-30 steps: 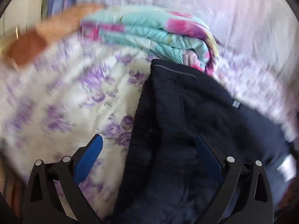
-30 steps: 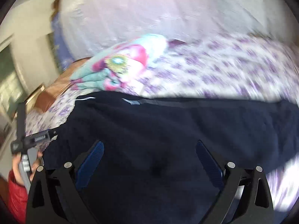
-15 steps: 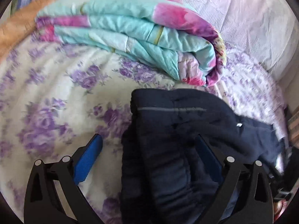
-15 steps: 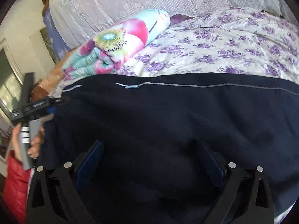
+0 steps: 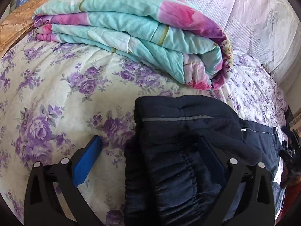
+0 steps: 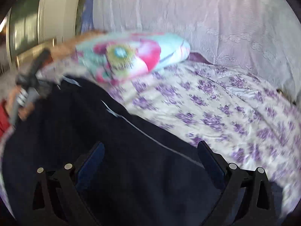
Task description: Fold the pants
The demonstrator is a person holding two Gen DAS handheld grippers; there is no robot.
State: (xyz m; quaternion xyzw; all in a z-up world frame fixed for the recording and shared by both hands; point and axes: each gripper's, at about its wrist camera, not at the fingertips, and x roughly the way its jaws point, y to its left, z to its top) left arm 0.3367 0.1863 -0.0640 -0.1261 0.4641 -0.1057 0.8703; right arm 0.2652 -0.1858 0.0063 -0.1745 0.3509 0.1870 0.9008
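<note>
**Fleece pants waiting on a flowered bed**

Purple-flowered cream bedsheet (image 5: 62, 98) is covering the bed, with a folded turquoise-and-pink floral quilt (image 5: 131, 32) lying at the far side against a pale lace-patterned fabric backdrop (image 6: 207, 18). Thick navy fleece pants with a thin grey seam line (image 5: 188, 141) are lying on the sheet just in front of the quilt, their gathered elastic waistband bunching up below the left gripper (image 5: 150, 150).

That left gripper is hanging over the waistband with its jaws spread wide, the blue-padded left finger sitting over bare sheet and the right one over dark cloth; nothing is being pinched. The right gripper (image 6: 150, 156) is hovering over the stretched leg portion, jaws likewise released, and its view is blurring.

Judging by the plush pile, the pants are soft, limp and fairly bulky, likely to sag and drag rather than slide. Pinching the doubled waistband edge with one gripper and a seam or hem edge with the other should be giving the firmest hold.
</note>
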